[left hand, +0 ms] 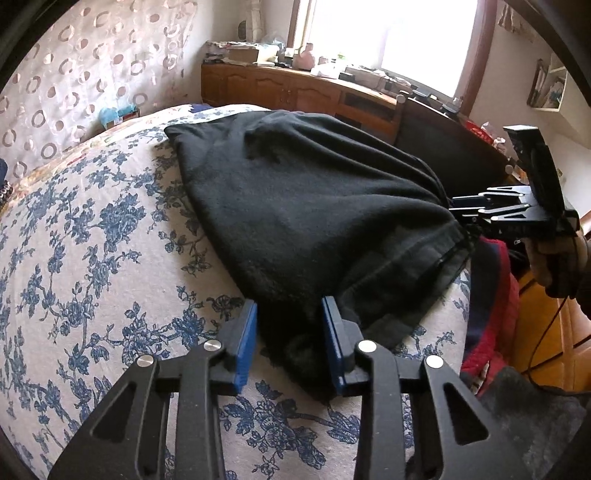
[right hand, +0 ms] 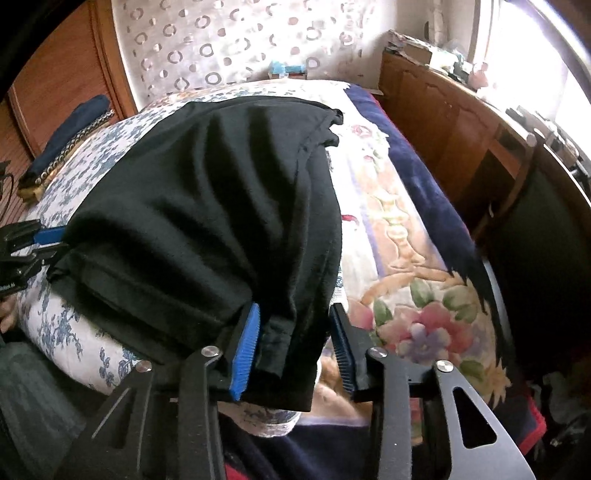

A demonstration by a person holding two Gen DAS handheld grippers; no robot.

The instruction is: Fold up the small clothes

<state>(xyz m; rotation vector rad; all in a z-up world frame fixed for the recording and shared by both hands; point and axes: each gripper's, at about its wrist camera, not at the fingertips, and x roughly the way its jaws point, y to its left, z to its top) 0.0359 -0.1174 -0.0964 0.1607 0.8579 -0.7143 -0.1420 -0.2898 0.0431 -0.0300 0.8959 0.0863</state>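
Two tools, left (left hand: 290, 341) and right (right hand: 293, 345), gape around black garment (left hand: 314, 206) corners on bed (left hand: 92, 240); cloth hides any pad contact.

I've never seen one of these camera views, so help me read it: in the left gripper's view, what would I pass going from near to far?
left gripper → black garment, its near edge between the open fingers → blue floral bedspread → wooden cabinet → bright window.

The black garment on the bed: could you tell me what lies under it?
The black garment lies on a blue-flowered bedspread, with a floral blanket beside it. Whatever sits beneath its middle is covered.
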